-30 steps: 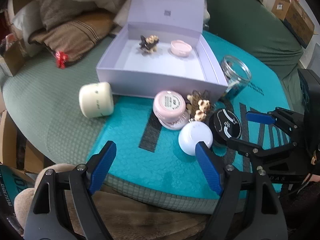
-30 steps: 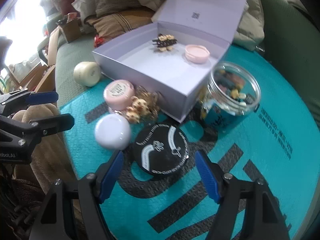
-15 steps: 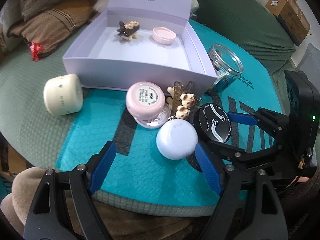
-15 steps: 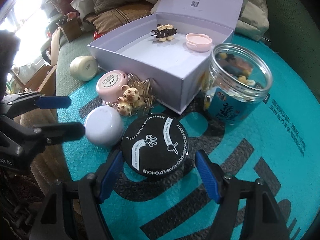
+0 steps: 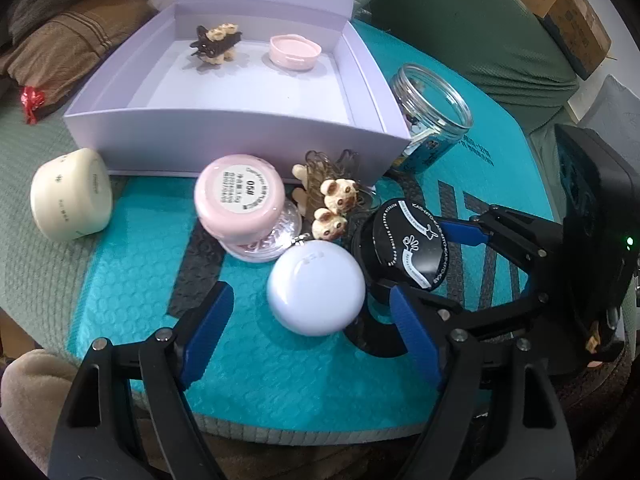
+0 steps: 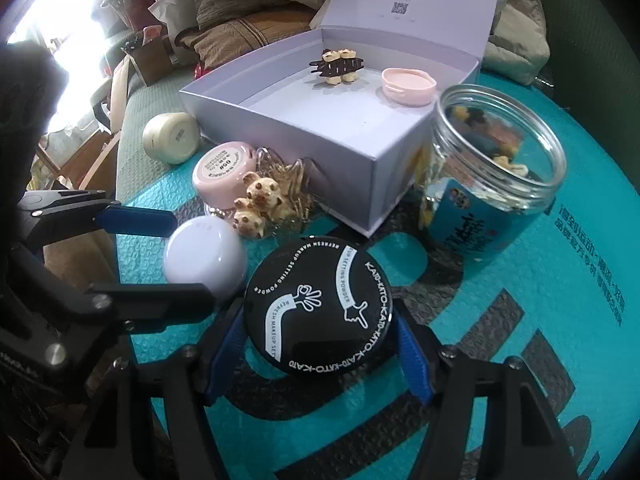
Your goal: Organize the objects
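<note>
Black tin (image 6: 320,304) base hidden behind right gripper (image 6: 320,354); blue pads flank its sides, contact unclear, grip cannot tell. White puck (image 5: 316,286) just left of tin, touching; left gripper (image 5: 310,330) spread wide around it, ungripped. Box (image 5: 240,136) beyond tin, floor mostly bare.

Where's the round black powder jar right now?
The round black powder jar sits on the teal mat between the right hand-held gripper fingers, beside the white round case.
</note>
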